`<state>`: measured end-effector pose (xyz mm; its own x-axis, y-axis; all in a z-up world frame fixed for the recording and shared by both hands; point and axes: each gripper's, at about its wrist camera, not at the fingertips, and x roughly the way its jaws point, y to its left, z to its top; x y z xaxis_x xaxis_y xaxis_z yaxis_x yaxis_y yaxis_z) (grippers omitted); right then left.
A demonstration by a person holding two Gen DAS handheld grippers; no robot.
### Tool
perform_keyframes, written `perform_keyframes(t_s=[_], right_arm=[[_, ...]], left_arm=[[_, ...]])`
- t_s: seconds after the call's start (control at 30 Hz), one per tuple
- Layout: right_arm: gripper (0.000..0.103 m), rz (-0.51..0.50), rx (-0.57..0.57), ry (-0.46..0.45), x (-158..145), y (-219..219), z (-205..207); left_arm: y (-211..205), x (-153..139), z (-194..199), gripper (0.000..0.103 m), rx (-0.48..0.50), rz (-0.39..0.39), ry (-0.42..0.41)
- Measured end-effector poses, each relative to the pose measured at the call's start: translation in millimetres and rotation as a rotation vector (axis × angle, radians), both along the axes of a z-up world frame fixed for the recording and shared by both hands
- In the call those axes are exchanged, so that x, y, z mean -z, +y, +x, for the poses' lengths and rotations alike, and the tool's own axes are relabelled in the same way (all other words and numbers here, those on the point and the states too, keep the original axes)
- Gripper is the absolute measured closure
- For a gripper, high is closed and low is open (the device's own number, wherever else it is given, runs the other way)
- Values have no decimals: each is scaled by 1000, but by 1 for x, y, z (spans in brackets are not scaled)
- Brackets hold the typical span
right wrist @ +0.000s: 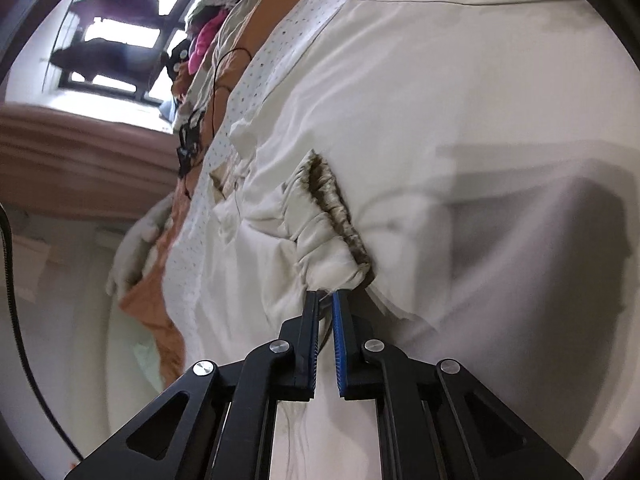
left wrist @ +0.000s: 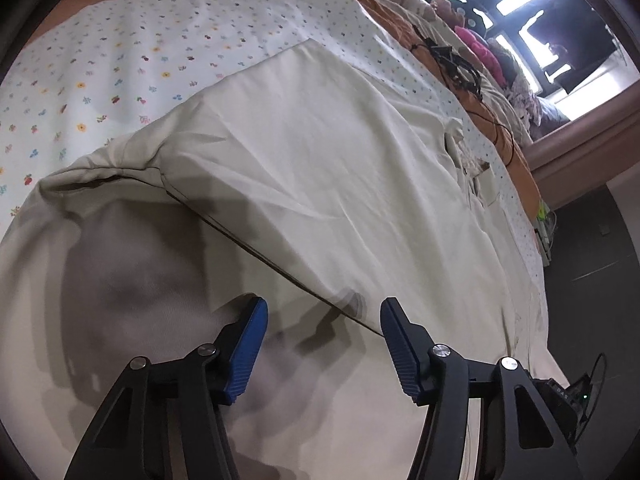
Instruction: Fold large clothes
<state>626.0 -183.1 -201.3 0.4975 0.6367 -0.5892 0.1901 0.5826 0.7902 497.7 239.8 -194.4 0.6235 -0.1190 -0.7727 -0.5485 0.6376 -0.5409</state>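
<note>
A large cream-coloured garment [left wrist: 320,168] lies spread flat over a bed, on top of a pale sheet printed with small flowers [left wrist: 120,60]. In the left wrist view one layer of the cloth is folded over another, and its dark-edged fold line runs diagonally down toward the near edge. In the right wrist view the same garment [right wrist: 420,100] shows a gathered elastic band [right wrist: 336,208] with a brownish inner side, bunched into pleats.

The right gripper [right wrist: 326,296] has its jaws nearly together, pinching the cream fabric just at the near end of that gathered band; the cloth puckers up at the tips.

The left gripper [left wrist: 322,312] stands with its blue pads wide apart just above the cloth, near where the fold line meets the near edge. Nothing is pinched between them, and their shadow falls on the fabric below.

Under the flowered sheet lies an orange bedspread [left wrist: 384,4]. Farther along the bed rest a tangle of black cable [left wrist: 460,68] and a heap of mixed clothes [left wrist: 492,52], some bright pink. Beyond them is a bright window [right wrist: 116,36].
</note>
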Motion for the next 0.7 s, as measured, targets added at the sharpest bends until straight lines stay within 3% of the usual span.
perform_keyframes(t_s=[0.23,0.3,0.4,0.5,0.7], right_arm=[[92,-44,12,11,-1,-5,9],[78,-75,0,10,-7,-4,7],[69,-72,-3,-6,-22,-10,0],[58,-131,-1,-50,-43,-16,-7],[52,-229,42,-187,-94,-53,-32]], left_arm=[[5,0,-1,43,-11,-31,-16],[6,-2,-2,43,-18,-34,-14],[5,-8,-5,43,-23,-24,-25],[2,-21,-10,42,-26,7,-43],[-19,-39,-8,30,6,35,-80]])
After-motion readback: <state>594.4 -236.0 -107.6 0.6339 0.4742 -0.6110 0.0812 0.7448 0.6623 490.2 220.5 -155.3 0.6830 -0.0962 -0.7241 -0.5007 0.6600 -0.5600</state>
